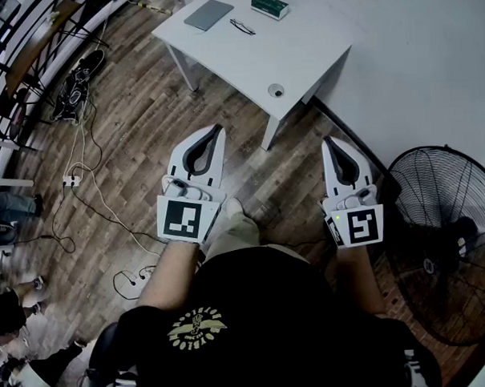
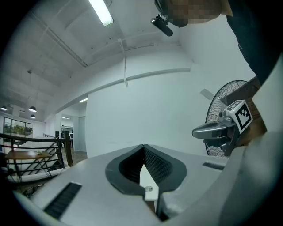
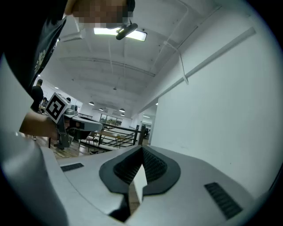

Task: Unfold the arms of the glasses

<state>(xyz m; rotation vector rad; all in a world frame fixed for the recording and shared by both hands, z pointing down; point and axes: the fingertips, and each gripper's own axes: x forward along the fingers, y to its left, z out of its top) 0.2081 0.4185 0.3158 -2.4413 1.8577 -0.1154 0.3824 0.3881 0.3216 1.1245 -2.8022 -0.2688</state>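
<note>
The glasses (image 1: 242, 26), dark-framed, lie on the white table (image 1: 301, 54) at the far side of the head view, well ahead of both grippers. My left gripper (image 1: 218, 130) is held level over the wooden floor, its jaws meeting at the tip with nothing between them. My right gripper (image 1: 332, 141) hangs level beside the table leg, also shut and empty. In the left gripper view the jaws (image 2: 143, 145) close to a point against a white wall. The right gripper view shows its shut jaws (image 3: 142, 148) the same way. Neither gripper view shows the glasses.
On the table also lie a grey tablet (image 1: 208, 14), a green box (image 1: 270, 5) and a small round cap (image 1: 276, 90). A black standing fan (image 1: 445, 236) is close on the right. Cables (image 1: 90, 187) and shoes (image 1: 76, 84) lie on the floor at left.
</note>
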